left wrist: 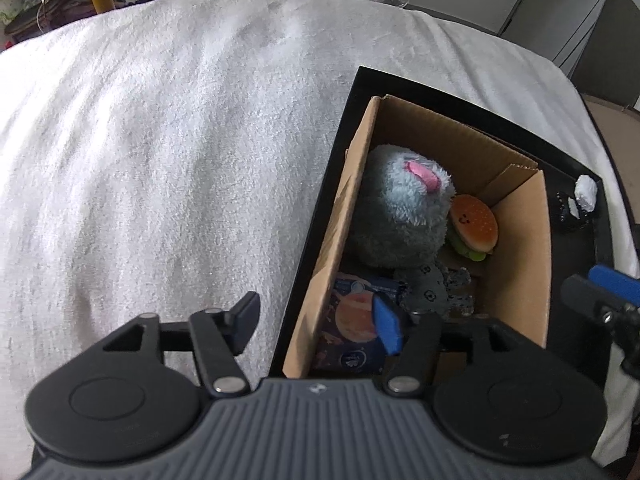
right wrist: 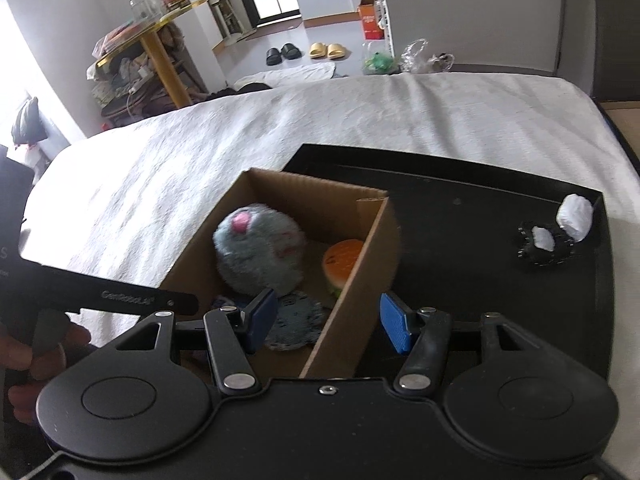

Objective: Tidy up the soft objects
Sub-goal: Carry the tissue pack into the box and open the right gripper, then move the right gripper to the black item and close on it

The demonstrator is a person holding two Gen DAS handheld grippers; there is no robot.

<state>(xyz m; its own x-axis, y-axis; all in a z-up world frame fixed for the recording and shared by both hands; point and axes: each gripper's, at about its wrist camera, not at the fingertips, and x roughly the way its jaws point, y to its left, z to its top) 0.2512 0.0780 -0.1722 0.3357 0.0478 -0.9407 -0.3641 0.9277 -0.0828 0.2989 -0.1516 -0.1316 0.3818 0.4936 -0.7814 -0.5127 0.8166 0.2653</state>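
Note:
A cardboard box (left wrist: 520,248) stands on a black tray (left wrist: 340,152) on a white-blanketed bed. In it lie a grey plush toy (left wrist: 400,216) with a pink patch, a soft burger (left wrist: 474,226), a small grey-blue plush (left wrist: 428,288) and a planet-print item (left wrist: 352,320). My left gripper (left wrist: 318,326) is open and empty, straddling the box's left wall. My right gripper (right wrist: 330,322) is open and empty, straddling the box's right wall (right wrist: 360,280); the grey plush (right wrist: 260,248) and burger (right wrist: 342,260) lie ahead of it. The right gripper's finger shows in the left wrist view (left wrist: 612,280).
A black-and-white soft item (right wrist: 556,232) lies in the tray's far right corner (right wrist: 596,200). The white blanket (left wrist: 160,140) stretches left of the tray. Slippers (right wrist: 304,51), bags and a yellow-legged cluttered table (right wrist: 160,48) stand beyond the bed.

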